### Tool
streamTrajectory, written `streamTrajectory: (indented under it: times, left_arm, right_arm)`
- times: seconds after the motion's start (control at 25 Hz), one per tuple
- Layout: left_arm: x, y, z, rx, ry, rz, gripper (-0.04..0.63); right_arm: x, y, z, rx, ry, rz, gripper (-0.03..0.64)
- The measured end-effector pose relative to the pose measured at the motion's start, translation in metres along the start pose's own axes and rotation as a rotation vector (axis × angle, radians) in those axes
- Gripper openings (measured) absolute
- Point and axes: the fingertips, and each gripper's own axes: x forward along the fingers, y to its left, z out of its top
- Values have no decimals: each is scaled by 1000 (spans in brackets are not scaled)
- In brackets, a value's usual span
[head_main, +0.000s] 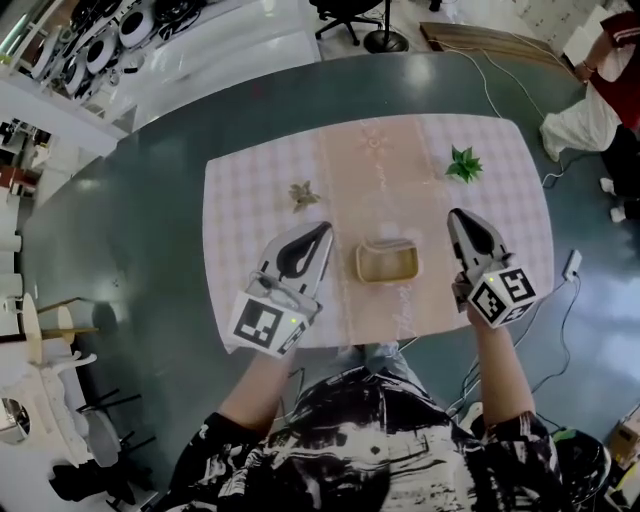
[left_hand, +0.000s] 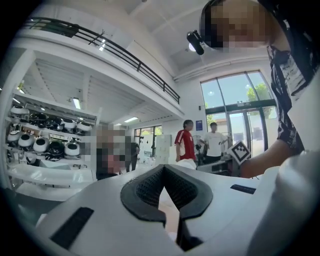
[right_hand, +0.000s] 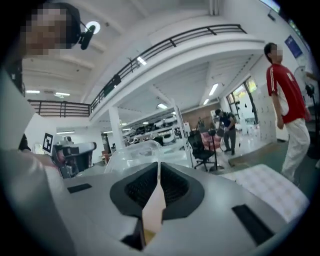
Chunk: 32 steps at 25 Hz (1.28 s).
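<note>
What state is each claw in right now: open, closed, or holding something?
Left claw: closed, holding nothing.
Right claw: closed, holding nothing.

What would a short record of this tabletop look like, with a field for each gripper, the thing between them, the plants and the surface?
left gripper: jaws together, nothing between them; left of the tray, apart from it
right gripper: jaws together, nothing between them; right of the tray, apart from it
tray: tan, shallow, looks empty; on the runner
green plant: beyond the right gripper
brownish plant: beyond the left gripper
surface: checked cloth with a tan runner down its middle
</note>
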Motion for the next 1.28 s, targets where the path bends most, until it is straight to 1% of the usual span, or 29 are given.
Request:
streamTrajectory:
  times: [0.12, 0.24, 0.36, 0.44, 0.6, 0.8, 1.0, 1.28]
  left_arm:
    - [-2, 3, 17, 17, -25, 7, 0]
    - [-7, 4, 33, 32, -42, 14, 0]
    - [-10, 7, 47, 45, -64, 22, 0]
    - [-13, 9, 54, 52, -76, 28, 0]
    - [-17, 8, 68, 62, -91, 31, 0]
    - [-16, 2, 81, 78, -103, 24, 0]
    - [-16, -2, 84, 99, -113, 15, 0]
    - [-18, -1, 87, 88, -113, 23, 0]
  right_arm:
    - [-15, 21, 68, -81, -121, -9, 17]
    - [-36, 40, 120, -144, -222, -24, 17]
    - [-52, 56, 156, -205, -300, -38, 18]
    - [-60, 63, 170, -232, -328, -48, 17]
    - [-68, 70, 180, -253, -348, -62, 18]
    - [-69, 67, 178, -258, -338, -71, 18]
    - [-68, 65, 171, -258, -331, -80, 18]
    - [-66, 64, 172, -253, -330, -93, 17]
